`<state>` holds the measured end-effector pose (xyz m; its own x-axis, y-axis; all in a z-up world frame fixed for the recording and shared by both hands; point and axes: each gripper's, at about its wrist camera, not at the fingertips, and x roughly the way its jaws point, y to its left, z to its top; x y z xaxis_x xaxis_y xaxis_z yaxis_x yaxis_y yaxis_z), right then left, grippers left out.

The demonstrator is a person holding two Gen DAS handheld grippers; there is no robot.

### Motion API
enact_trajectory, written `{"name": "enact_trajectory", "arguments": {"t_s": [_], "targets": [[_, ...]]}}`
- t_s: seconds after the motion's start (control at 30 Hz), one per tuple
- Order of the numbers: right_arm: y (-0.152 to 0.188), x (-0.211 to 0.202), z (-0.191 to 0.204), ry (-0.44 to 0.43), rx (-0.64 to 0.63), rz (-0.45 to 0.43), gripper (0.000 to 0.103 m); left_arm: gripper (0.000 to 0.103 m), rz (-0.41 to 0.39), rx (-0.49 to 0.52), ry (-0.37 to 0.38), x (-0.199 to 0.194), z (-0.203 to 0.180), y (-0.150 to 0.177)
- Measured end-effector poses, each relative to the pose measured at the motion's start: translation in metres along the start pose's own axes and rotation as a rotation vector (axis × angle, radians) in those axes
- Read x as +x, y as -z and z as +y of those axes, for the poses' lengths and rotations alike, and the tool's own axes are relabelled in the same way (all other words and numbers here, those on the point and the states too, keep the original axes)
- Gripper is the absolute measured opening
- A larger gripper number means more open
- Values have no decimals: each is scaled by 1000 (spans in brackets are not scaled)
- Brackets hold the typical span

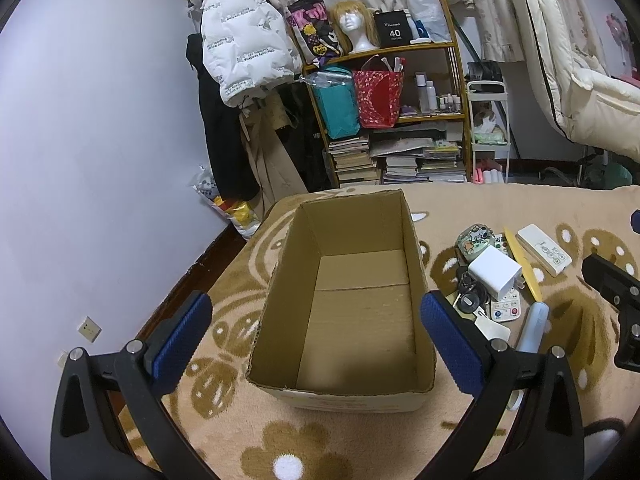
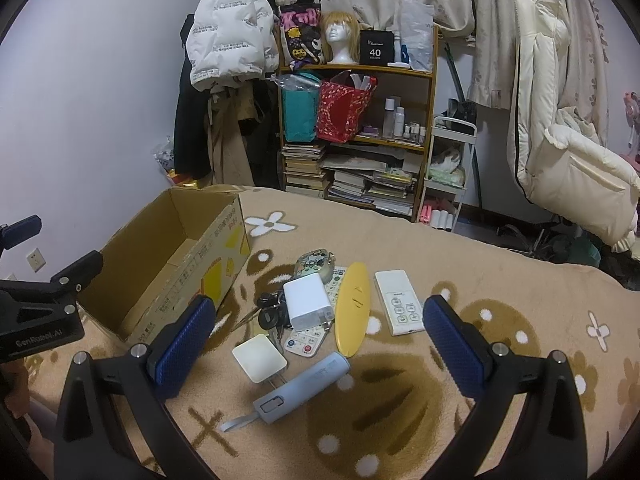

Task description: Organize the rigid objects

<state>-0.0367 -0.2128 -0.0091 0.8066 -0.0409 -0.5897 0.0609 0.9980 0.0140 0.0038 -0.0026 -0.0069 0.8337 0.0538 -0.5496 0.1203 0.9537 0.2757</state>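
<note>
Cardboard box [image 1: 340, 304]: 1 | chargers: 2 | remotes: 2 | left gripper [image 1: 316, 336], right gripper [image 2: 320, 344]: both spread wide, holding nothing

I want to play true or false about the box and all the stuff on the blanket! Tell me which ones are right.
1. The brown cardboard box is empty. True.
2. The left tongs grip a key. False: they are open and hold nothing.
3. The yellow oval plastic piece lies between two white remotes. True.
4. The pale blue tube-shaped gadget is inside the box. False: it lies on the beige flowered blanket.
5. The right tongs are open. True.
</note>
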Motion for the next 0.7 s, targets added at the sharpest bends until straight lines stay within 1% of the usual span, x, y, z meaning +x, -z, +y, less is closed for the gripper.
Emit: {"name": "enact_trajectory", "arguments": {"t_s": [0.2,0.3,0.37,0.47,0.57,0.7], "targets": [[1,1,-1,1,5,4,103,103,23,-10,6,3,3,-3],[1,3,-2,-1,11,14,103,103,12,-13,-21,6,7,-8],[3,4,-3,-3,9,22,103,103,13,-23,-22,8,11,-12],[1,8,-1,-8,11,34,103,103,34,-48,-17,17,19,-19],[0,11,0,-14,12,45,103,103,56,-51,-21,27,25,-24],[-1,19,5,-11,-14,42,103,103,115,-2,-4,41,27,-26]]}}
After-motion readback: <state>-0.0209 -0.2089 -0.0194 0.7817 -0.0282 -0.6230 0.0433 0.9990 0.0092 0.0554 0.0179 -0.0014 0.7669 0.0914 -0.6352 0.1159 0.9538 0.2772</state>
